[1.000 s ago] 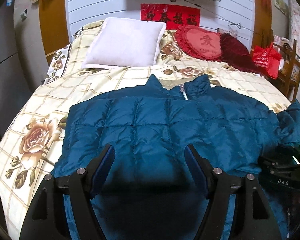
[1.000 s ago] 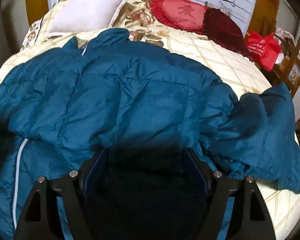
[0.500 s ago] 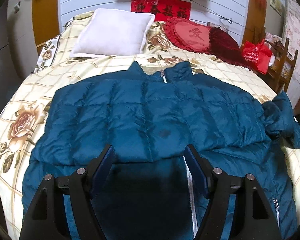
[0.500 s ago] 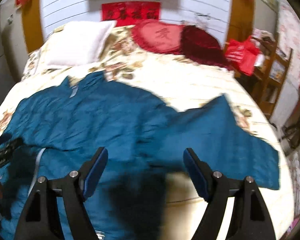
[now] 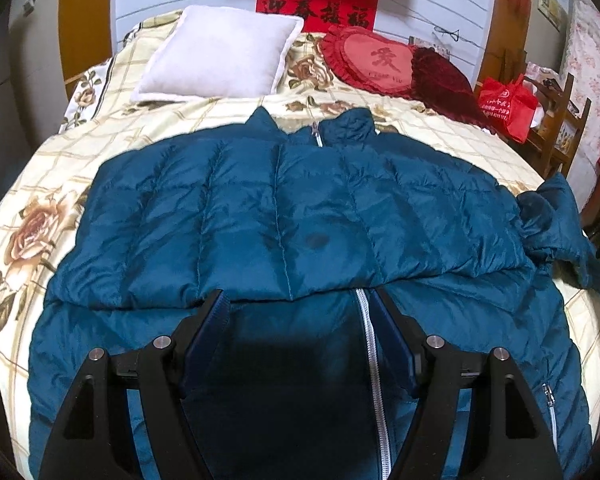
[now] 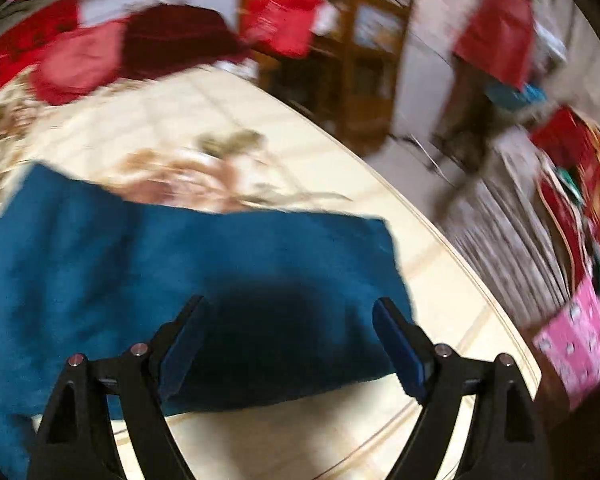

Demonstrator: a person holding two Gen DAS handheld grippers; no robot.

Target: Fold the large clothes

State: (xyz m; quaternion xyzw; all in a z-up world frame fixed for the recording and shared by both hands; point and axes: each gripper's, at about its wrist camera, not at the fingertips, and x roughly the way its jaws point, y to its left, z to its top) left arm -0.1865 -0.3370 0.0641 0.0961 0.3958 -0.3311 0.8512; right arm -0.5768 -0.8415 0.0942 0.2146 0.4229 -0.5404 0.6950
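I'm looking down the left gripper [image 5: 298,304]: jaws are standing wide apart with nothing pinched between them, hovering over the front of the teal puffer jacket [image 5: 292,208]. The jacket is lying spread on the bed [image 5: 112,136], collar pointing toward the pillows, with one sleeve folded across the chest so its lower edge is running just ahead of the left fingertips. The white zipper [image 5: 374,360] is showing below that fold, passing close beside the right-hand finger in the left wrist view. The other sleeve [image 5: 556,224] is bunching at the right edge of the bed.

The right wrist view is heavily blurred. I'm seeing the right gripper [image 6: 292,312] with its jaws parted and having just been opening further, nothing clamped between the pads. It's sitting over a flat teal sleeve [image 6: 204,264] lying on the floral bedspread [image 6: 204,120] near the mattress edge, with the floor showing beyond.

Behind the jacket I'm seeing a white pillow [image 5: 220,56], a red heart cushion [image 5: 374,62] and a dark red cushion [image 5: 440,76] against the headboard wall. A red bag [image 5: 506,106] is sitting on a wooden chair beside the bed.
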